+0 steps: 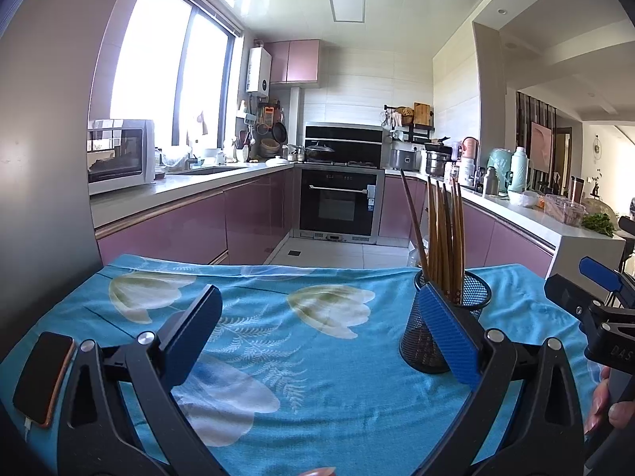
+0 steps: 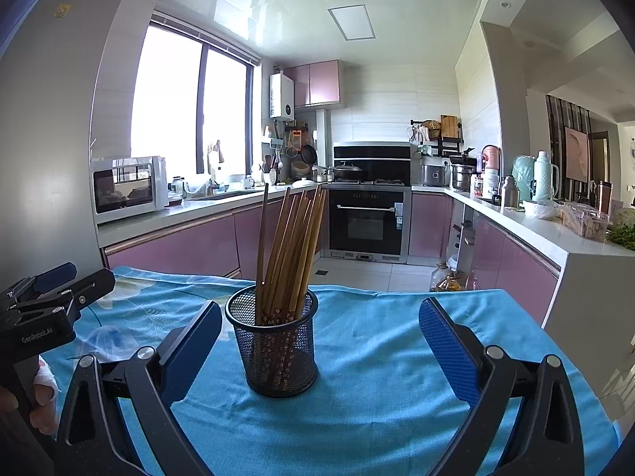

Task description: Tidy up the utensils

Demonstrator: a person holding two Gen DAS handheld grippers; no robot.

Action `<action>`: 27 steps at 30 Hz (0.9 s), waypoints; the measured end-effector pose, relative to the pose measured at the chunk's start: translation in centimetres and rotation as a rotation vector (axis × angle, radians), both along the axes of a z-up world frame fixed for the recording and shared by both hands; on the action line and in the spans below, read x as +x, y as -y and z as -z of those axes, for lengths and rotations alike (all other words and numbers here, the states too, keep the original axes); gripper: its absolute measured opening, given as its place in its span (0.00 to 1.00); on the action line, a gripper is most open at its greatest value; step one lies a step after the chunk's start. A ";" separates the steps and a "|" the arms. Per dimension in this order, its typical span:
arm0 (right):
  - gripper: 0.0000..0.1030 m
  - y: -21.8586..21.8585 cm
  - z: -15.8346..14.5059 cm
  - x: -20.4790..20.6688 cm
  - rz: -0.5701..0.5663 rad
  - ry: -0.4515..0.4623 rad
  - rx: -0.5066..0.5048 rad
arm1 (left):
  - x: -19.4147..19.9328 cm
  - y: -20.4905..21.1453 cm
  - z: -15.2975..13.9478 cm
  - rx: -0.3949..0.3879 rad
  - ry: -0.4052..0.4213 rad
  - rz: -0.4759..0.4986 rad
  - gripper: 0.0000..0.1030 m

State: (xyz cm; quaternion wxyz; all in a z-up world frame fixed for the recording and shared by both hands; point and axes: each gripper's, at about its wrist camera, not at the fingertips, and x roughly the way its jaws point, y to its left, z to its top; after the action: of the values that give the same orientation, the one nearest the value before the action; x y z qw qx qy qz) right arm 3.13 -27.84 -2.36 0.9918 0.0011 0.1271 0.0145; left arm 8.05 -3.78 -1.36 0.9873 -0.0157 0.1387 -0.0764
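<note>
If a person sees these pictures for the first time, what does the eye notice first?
First, the black mesh cup full of upright wooden chopsticks, standing on the bright blue flowered cloth. Then the open blue-padded right tongs framing it, and a phone lying at the cloth's left edge.

Black wire-mesh metal holder (image 2: 278,351) containing smooth wooden chopsticks (image 2: 291,252), set on a soft, matt blue floral cloth (image 2: 377,377); gripper pads (image 2: 446,351) textured blue on matt black plastic; cabinet fronts (image 2: 174,250) glossy pink.

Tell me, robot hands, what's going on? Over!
Left gripper open, right gripper open, both empty. Chopsticks standing in the mesh cup on the blue cloth. Nothing in the way.
</note>
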 end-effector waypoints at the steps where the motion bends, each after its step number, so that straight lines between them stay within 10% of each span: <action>1: 0.94 0.0 0.0 0.0 0.001 0.001 -0.002 | 0.0 0.0 0.0 -0.001 0.000 0.000 0.95; 27: 0.93 0.0 -0.2 0.3 0.009 -0.004 0.004 | 0.1 0.2 0.1 0.001 0.002 -0.002 0.95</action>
State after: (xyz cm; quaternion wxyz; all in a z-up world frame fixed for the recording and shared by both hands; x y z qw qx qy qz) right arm 3.43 -27.88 -2.15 0.9916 0.0037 0.1288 0.0104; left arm 8.14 -4.01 -1.46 0.9875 -0.0152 0.1376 -0.0753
